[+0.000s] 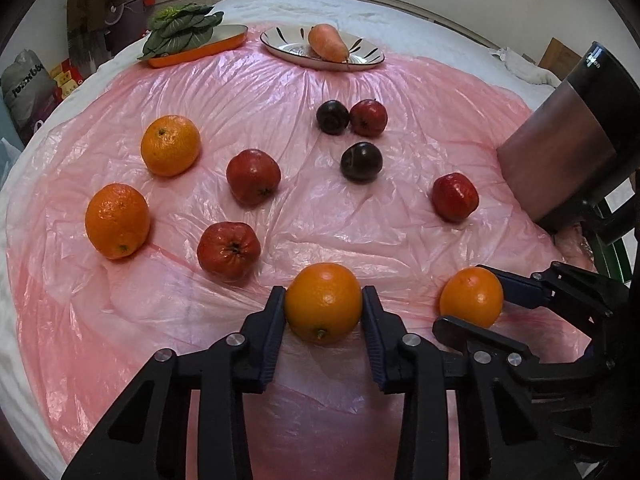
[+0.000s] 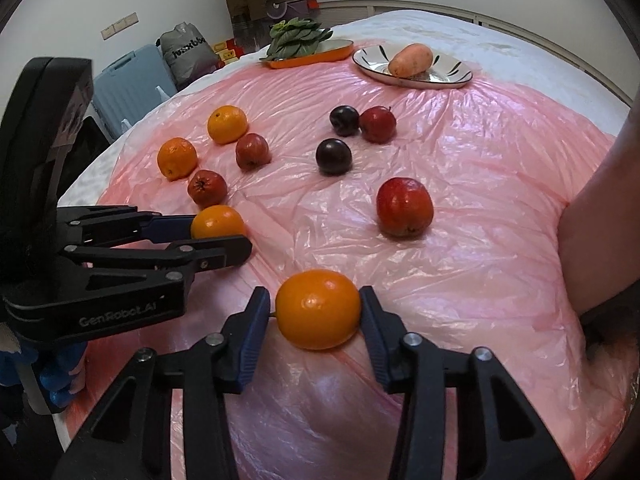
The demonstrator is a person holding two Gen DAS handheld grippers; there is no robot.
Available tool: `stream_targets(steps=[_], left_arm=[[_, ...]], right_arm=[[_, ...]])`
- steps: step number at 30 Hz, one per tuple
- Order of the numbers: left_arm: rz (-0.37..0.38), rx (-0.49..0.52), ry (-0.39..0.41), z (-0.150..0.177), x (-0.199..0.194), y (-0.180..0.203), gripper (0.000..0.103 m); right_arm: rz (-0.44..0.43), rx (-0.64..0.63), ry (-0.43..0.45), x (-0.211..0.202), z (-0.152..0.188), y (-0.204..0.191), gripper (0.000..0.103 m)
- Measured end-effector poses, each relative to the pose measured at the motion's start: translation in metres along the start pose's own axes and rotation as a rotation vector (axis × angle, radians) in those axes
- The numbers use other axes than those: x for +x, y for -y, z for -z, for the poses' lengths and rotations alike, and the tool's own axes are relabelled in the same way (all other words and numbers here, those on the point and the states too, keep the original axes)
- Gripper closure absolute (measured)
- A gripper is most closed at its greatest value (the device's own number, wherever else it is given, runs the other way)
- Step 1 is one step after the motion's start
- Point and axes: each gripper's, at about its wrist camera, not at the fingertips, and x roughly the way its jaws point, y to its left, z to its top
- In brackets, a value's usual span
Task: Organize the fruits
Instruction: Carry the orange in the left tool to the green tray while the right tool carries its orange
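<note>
My left gripper (image 1: 323, 304) is shut on an orange (image 1: 323, 302) near the front of the pink plastic sheet (image 1: 280, 92). My right gripper (image 2: 318, 310) is shut on another orange (image 2: 318, 309); it also shows in the left wrist view (image 1: 471, 297). Both oranges rest on or just above the sheet. Two more oranges (image 1: 170, 145) (image 1: 117, 220) lie at the left. Several red apples (image 1: 253, 176) (image 1: 228, 250) (image 1: 455, 197) (image 1: 368, 117) and two dark plums (image 1: 333, 117) (image 1: 361, 161) are scattered across the middle.
At the back, an orange tray (image 1: 224, 38) holds leafy greens (image 1: 180, 28), and a patterned plate (image 1: 360, 58) holds a carrot-like root (image 1: 328, 42). The sheet covers a white bed. A suitcase (image 2: 128, 88) and bags stand off the left side.
</note>
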Motion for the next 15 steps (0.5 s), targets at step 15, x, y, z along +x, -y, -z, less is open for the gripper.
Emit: stream_targets(steps=[15], left_arm=[[0.073, -0.025, 0.065, 0.004, -0.021, -0.008, 0.071]], right_arm=[[-0.032, 0.043, 0.044, -0.019, 0.007, 0.001, 0.019]])
